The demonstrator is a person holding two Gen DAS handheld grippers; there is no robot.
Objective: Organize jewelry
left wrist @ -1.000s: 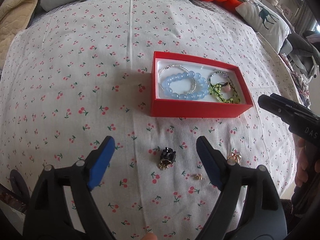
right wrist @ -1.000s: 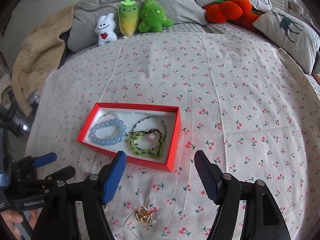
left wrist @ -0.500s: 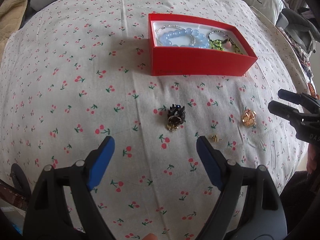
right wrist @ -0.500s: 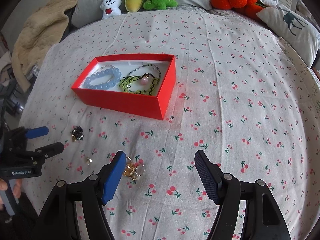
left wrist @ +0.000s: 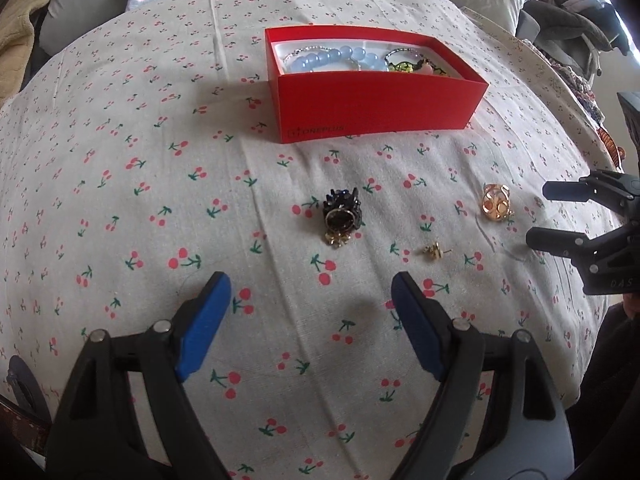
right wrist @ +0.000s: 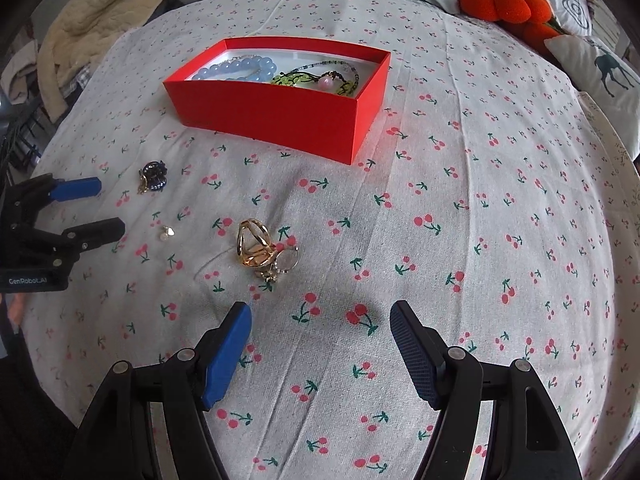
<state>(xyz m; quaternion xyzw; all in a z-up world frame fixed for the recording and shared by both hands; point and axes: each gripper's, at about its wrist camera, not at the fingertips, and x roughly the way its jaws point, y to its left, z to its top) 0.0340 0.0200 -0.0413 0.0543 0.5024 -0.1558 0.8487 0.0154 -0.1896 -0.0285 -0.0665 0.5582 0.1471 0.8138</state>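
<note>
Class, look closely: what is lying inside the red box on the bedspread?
Inside the red box: a pale blue bead bracelet, a thin silvery beaded strand, and a green and black bracelet with a pink bead. The near wall hides the box floor and the bracelets' lower parts.

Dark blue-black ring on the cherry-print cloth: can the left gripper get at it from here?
Probably yes. The dark blue-black ring lies alone on the cherry-print cloth, just ahead of the left gripper, whose jaws are open and empty; nothing lies between them.
</note>
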